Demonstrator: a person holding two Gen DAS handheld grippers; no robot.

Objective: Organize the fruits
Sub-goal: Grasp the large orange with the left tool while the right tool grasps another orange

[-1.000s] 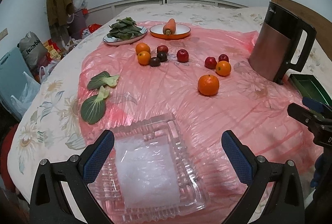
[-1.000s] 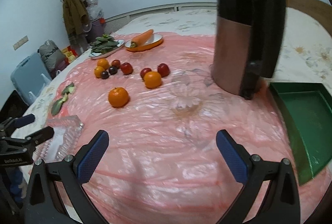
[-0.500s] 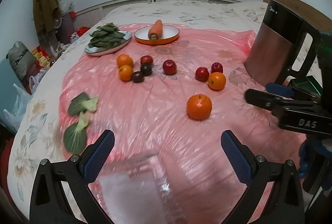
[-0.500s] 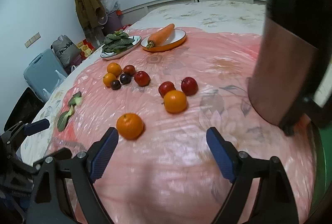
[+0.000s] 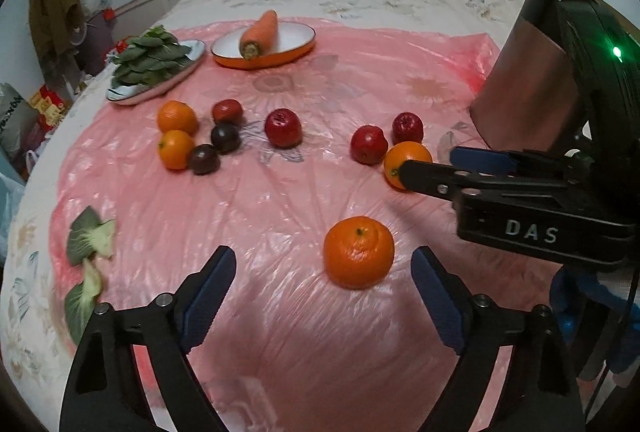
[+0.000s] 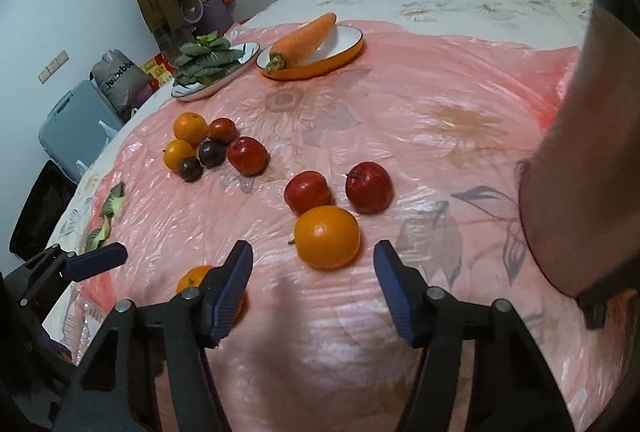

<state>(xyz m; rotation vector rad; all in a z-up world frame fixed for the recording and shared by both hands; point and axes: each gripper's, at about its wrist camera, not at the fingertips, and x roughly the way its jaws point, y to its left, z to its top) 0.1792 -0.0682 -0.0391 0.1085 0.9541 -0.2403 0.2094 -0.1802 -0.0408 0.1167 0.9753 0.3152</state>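
Left gripper [image 5: 323,284]: jaws closing, nothing pressed yet, near orange [image 5: 358,252] just ahead on the bed's pink sheet [image 5: 280,216]. Right gripper [image 6: 313,284]: jaws closing, second orange [image 6: 327,236] just ahead, untouched. Advice: centre each fruit between the pads, squeeze gently. Count: four oranges, four red fruits, two dark plums [image 5: 225,137], one carrot [image 5: 260,33], one kettle [image 5: 532,71].

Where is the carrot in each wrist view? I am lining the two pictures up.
Left wrist: carrot top centre, lying in the orange-rimmed dish.
Right wrist: carrot top centre, same dish.
Shared landmark: plate of greens just left of the dish.
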